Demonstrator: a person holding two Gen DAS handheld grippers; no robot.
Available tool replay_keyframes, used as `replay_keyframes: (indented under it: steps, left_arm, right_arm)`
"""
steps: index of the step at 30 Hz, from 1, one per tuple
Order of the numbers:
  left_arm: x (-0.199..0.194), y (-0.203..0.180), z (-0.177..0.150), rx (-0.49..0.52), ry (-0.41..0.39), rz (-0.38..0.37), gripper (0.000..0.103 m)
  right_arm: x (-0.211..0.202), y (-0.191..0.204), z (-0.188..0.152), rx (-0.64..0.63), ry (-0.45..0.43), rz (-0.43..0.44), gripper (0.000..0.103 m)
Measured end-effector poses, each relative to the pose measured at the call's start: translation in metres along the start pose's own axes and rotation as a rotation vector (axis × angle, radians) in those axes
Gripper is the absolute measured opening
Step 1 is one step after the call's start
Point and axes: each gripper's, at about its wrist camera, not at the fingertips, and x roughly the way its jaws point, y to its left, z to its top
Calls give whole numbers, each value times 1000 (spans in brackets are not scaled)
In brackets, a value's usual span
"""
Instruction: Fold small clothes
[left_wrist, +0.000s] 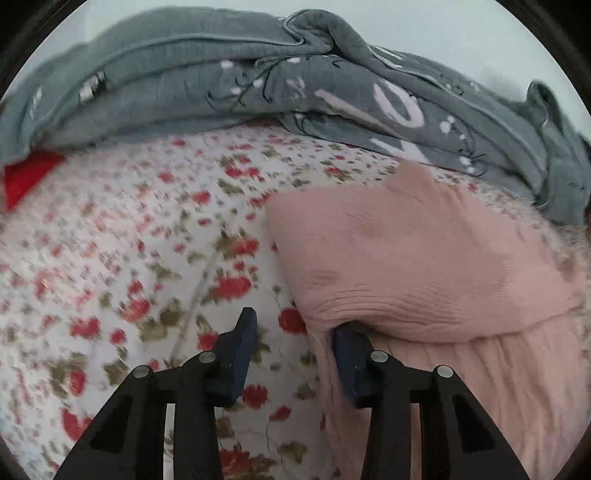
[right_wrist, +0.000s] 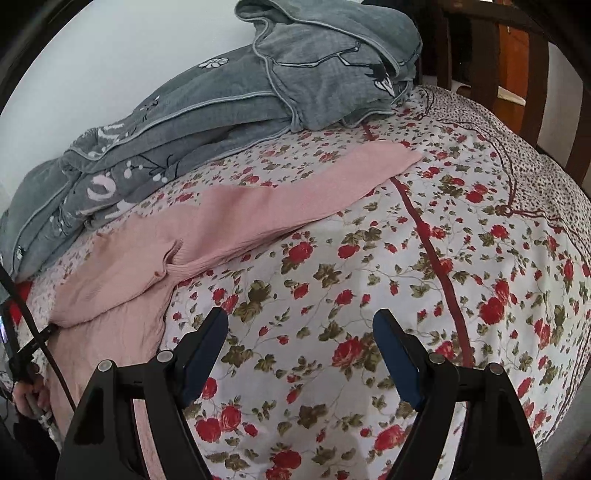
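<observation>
Pink knit top (right_wrist: 207, 236) lies on the floral bedsheet (right_wrist: 369, 295), near the grey quilt (right_wrist: 221, 103) bunched along the wall, w/ one long sleeve stretched out flat toward the headboard (right_wrist: 476, 70) — prob. laid that way so it can be folded in over the body.

Left gripper (left_wrist: 295, 332) sits at the near edge of the top, where a folded-over flap of knit bulges up. One of its fingers (left_wrist: 349, 363) is tucked under or against that flap; the other finger stands on bare sheet. There's a gap between them and nothing looks pinched, so I'd call it part open, not gripping — though the flap hides that fingertip.

Right gripper (right_wrist: 299, 325) hangs over bare sheet just beside the top's hem, jaws wide, nothing in them — looks like it's waiting its turn, maybe for the sleeve.

Fold seems barely begun.
</observation>
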Motion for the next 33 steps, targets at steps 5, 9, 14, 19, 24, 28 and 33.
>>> replay_keyframes:
  steps: [5,9,14,19,24,28,33]
  left_arm:
    - [-11,-5,-10,63,3,32,69]
    - [-31,10,-18,36,-52,44,75]
    - [-37,7,3,-8,-75,28,76]
    - [-5,-9,21,-41,2,94,76]
    - [12,-21,15,42,59,165,78]
    - [-4,-20,23,20,19,139,77]
    - [-15,-10,34,-41,-26,108,77]
  right_arm:
    - [16,-5,7,30,5,0,80]
    - [23,-18,16,33,-24,-11,80]
    - [45,-39,38,41,-35,-21,68]
    - [68,-53,65,79,-54,1,60]
    - [98,-75,92,181,-49,62,55]
    - [121,-90,114,255,-28,67,50]
    - [140,-105,135,299,-19,55,40]
